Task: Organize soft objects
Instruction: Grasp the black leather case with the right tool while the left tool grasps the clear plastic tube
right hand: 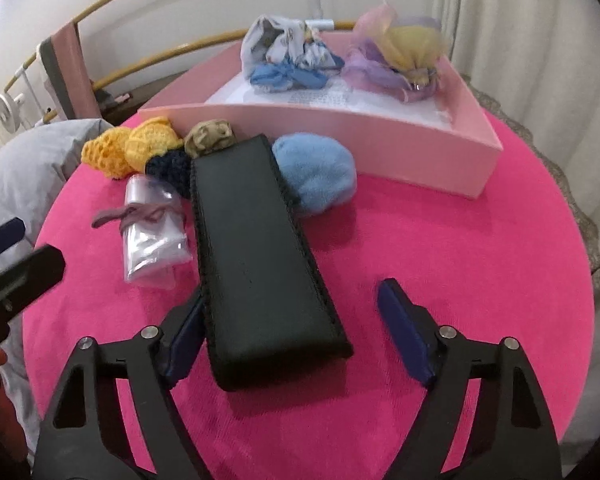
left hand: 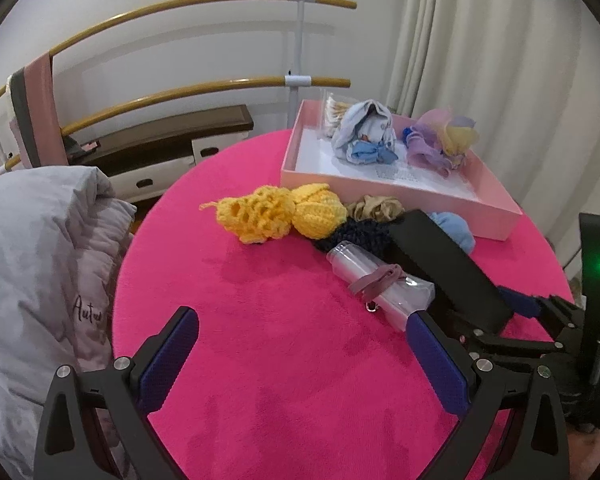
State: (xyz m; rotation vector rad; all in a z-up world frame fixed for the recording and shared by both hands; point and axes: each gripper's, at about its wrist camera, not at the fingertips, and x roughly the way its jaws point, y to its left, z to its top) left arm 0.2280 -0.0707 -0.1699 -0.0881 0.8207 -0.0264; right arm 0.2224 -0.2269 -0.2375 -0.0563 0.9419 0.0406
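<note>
The right gripper (right hand: 290, 332) stands open astride the near end of the black case (right hand: 256, 256), only its left pad touching; the left gripper (left hand: 300, 360) gapes empty over bare pink table (left hand: 284, 420). Closing off-centre could shove the case into the blue pouf (right hand: 316, 172) and crocheted pieces (right hand: 132, 148) by the pink tray (right hand: 380, 148) (far edge). The navy knit behind the case is mostly hidden.
</note>
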